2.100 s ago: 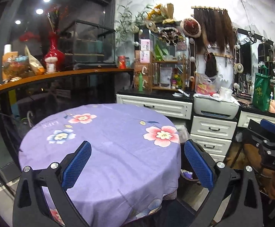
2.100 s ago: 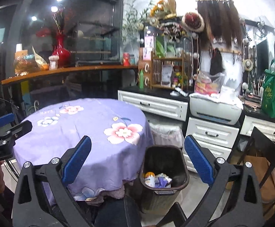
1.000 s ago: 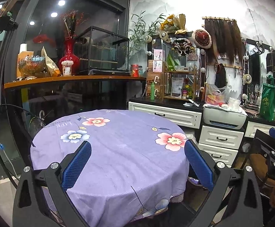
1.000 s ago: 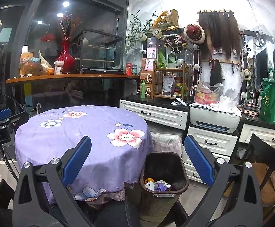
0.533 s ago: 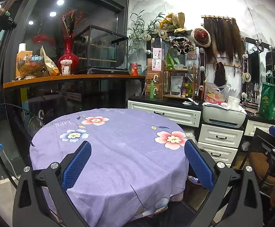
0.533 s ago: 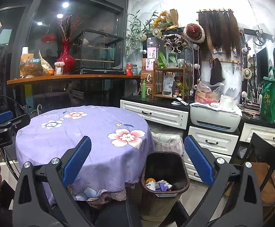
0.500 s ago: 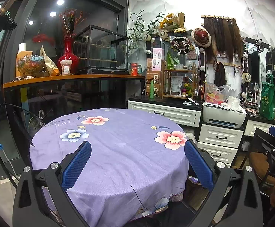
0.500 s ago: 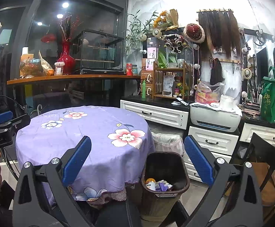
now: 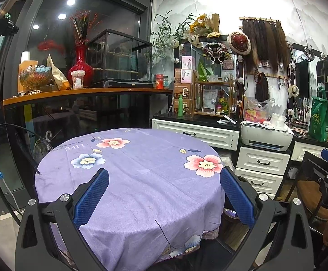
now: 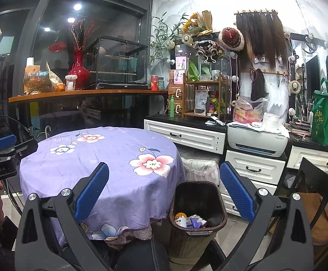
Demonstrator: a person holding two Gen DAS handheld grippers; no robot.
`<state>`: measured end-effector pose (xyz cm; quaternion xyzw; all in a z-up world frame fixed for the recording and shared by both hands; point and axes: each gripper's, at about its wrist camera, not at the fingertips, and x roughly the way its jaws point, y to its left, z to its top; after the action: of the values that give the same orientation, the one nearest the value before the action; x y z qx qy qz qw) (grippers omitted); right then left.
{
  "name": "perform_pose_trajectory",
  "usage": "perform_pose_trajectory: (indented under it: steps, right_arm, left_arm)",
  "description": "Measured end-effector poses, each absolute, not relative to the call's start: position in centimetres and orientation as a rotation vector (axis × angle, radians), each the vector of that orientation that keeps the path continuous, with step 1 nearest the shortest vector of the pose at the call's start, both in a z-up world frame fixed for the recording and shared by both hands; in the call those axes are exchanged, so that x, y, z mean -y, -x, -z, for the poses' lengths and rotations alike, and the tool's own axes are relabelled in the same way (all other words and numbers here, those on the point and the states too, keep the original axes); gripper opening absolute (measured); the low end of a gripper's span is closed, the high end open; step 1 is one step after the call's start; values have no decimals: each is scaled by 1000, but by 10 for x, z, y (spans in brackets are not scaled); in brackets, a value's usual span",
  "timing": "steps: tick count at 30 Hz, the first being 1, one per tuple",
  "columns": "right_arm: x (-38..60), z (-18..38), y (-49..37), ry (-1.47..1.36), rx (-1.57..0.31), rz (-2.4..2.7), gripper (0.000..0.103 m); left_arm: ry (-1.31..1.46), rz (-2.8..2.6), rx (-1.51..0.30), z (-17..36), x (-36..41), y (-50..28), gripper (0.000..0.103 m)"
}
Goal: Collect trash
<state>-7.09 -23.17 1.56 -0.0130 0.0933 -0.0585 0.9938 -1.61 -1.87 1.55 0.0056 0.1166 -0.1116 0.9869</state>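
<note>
The left gripper (image 9: 164, 195), a black frame with blue ribbed pads, hangs with its jaws spread wide and nothing between them, above the round table draped in a purple floral cloth (image 9: 139, 178). Against the view of two seconds ago this camera sits higher and further back; since half a second ago nothing has shifted. The right gripper (image 10: 164, 195) is likewise wide apart and empty, framing the dark brown plastic trash bin (image 10: 218, 220) standing on the floor just beside the table's right edge. Inside the bin lie the collected trash pieces (image 10: 190, 221): a white bottle with an orange cap and crumpled purple wrapping. The bin appears unmoved throughout. The cloth carries no loose items.
</note>
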Motion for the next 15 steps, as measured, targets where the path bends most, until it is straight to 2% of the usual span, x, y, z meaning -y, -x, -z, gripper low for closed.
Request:
perform_pose_trajectory:
  steps: [15]
  right_arm:
    - [227, -14, 69, 25, -190, 118, 97]
  left_arm:
    - [-15, 224, -240, -13, 19, 17, 98]
